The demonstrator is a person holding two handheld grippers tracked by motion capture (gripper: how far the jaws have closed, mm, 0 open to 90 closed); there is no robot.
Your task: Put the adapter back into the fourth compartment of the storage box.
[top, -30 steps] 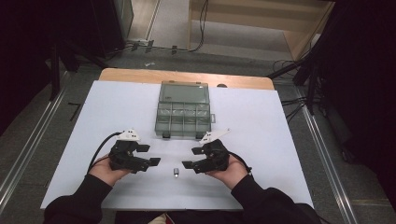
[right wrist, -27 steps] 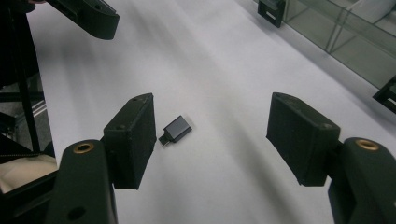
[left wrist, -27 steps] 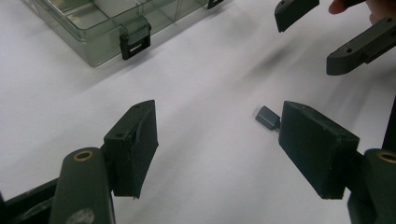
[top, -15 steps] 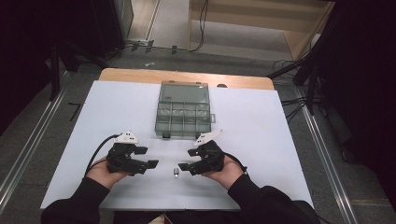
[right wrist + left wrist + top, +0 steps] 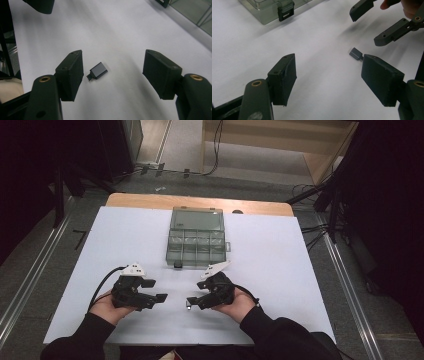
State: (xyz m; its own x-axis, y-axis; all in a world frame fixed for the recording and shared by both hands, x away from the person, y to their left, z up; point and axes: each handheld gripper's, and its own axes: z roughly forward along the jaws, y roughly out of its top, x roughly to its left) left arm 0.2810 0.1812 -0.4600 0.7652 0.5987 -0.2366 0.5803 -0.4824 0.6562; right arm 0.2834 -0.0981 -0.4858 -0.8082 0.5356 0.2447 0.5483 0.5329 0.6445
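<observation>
A small dark grey adapter [image 5: 98, 70] with a short plug at one end lies flat on the white table sheet [image 5: 280, 270]. My right gripper [image 5: 115, 75] is open and low over it, with the adapter between its jaws, nearer the left one and touching neither. From above, the adapter [image 5: 188, 307] shows just at the tips of the right gripper [image 5: 194, 293]. My left gripper [image 5: 159, 290] is open and empty, a little to the adapter's left. In the left gripper view the adapter [image 5: 356, 53] lies beyond the left gripper [image 5: 332, 80], by its right jaw.
A clear plastic compartment box [image 5: 196, 237] with a black latch [image 5: 285, 11] lies closed at the middle of the table, beyond both grippers. The white sheet spreads bare to the left and right. Cables trail on the floor past the far edge.
My right gripper has moved left and slightly nearer the person, bringing its open jaws around the adapter. The left gripper has barely shifted.
</observation>
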